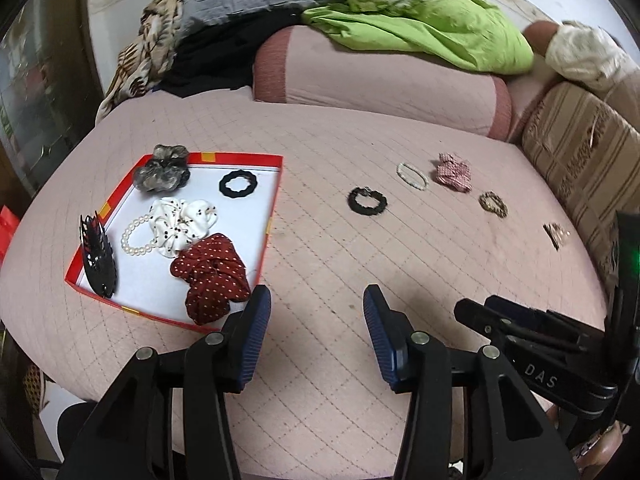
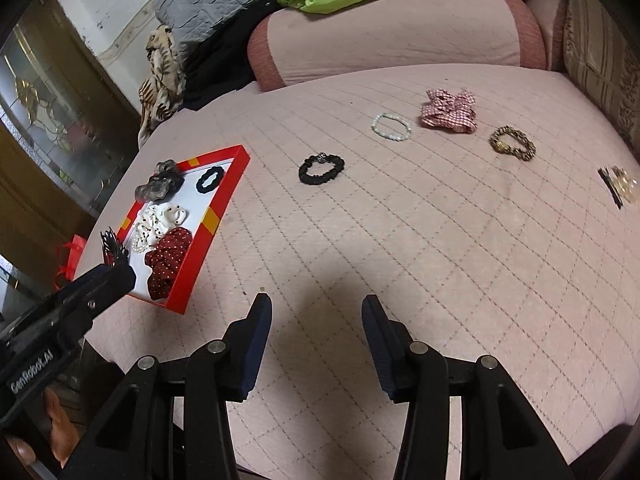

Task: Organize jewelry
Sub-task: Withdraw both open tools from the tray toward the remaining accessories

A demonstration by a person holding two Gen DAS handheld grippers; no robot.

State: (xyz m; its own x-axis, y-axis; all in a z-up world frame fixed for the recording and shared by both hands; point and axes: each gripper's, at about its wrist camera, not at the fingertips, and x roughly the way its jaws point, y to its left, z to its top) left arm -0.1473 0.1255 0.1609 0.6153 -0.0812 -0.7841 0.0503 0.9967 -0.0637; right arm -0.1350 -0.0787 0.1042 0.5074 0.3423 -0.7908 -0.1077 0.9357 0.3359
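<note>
A red tray (image 1: 276, 216) (image 2: 218, 216) on the pink bed holds a grey scrunchie (image 1: 162, 170), a black scrunchie (image 1: 239, 184), a white dotted scrunchie (image 1: 182, 226), a pearl bracelet (image 1: 134, 242), a red dotted scrunchie (image 1: 212, 276) and a black claw clip (image 1: 98, 258). Loose on the bed lie a black scrunchie (image 1: 367, 201) (image 2: 321, 169), a white bead bracelet (image 1: 412, 176) (image 2: 391, 126), a pink checked scrunchie (image 1: 454, 172) (image 2: 450, 111), a leopard scrunchie (image 1: 493, 204) (image 2: 513, 143) and a gold hair clip (image 1: 556, 233) (image 2: 618, 187). My left gripper (image 1: 316, 312) is open and empty beside the tray. My right gripper (image 2: 316, 318) is open and empty.
A pink bolster (image 1: 376, 76) (image 2: 396, 36) lies across the back with green cloth (image 1: 424, 20) on it. A striped cushion (image 1: 580, 152) is at the right. Grey and patterned fabrics (image 1: 160, 36) are piled at the back left. The bed edge is near me.
</note>
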